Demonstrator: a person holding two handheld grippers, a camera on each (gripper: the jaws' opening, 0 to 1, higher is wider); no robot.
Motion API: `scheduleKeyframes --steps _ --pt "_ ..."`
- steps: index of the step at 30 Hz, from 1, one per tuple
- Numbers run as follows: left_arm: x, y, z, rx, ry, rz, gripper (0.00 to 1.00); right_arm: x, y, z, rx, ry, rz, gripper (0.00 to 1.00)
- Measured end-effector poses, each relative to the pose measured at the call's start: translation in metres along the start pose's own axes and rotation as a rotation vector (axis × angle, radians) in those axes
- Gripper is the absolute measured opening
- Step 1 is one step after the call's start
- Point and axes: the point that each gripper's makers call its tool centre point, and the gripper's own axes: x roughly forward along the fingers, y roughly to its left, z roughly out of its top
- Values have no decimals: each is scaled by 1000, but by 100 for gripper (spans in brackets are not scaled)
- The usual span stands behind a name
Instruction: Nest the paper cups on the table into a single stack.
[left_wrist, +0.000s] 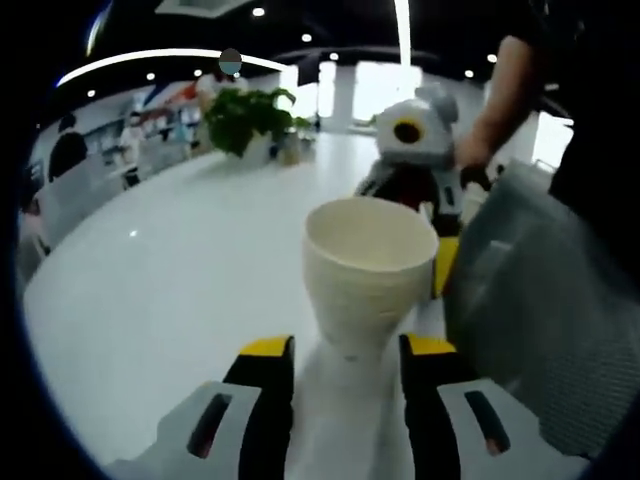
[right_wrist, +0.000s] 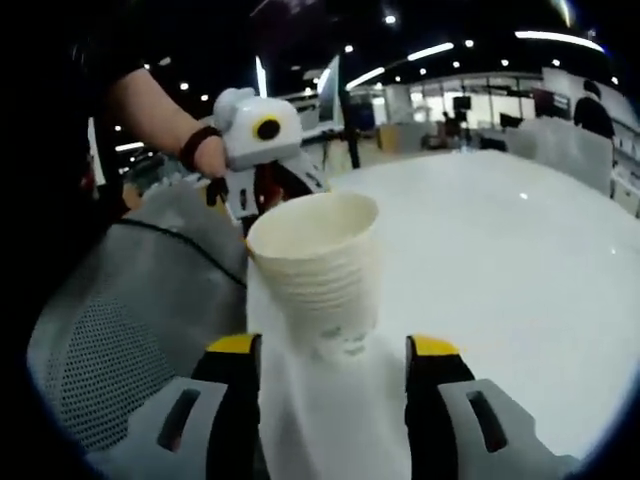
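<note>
A white paper cup (left_wrist: 367, 275) stands upright on the white table (left_wrist: 170, 300), its mouth open toward the top of the view. The left gripper (left_wrist: 346, 385) has its yellow-tipped jaws spread to either side of the cup's base, not touching it. Beyond the cup, the right gripper (left_wrist: 420, 165) is held by a person's hand (left_wrist: 472, 150). A grey mesh chair back (left_wrist: 540, 310) rises beside the cup. A potted plant (left_wrist: 245, 120) stands far off.
</note>
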Motion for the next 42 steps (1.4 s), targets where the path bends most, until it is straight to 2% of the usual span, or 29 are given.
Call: scheduleKeyframes --steps 10,18,30,36,42 --pt "3 -1 -1 50 15 -41 38 7 -4 8 -53 9 20 45" --pt "6 -6 0 101 25 -92 28 10 -1 12 -97 18 50 39" --pt "10 -5 2 99 33 -109 29 9 -4 16 -98 20 42 36" --pt "8 -1 13 103 31 -123 29 2 -8 25 -88 4 31 36" --pt "5 11 33 134 29 -124 28 -8 -19 44 -91 -29 14 36"
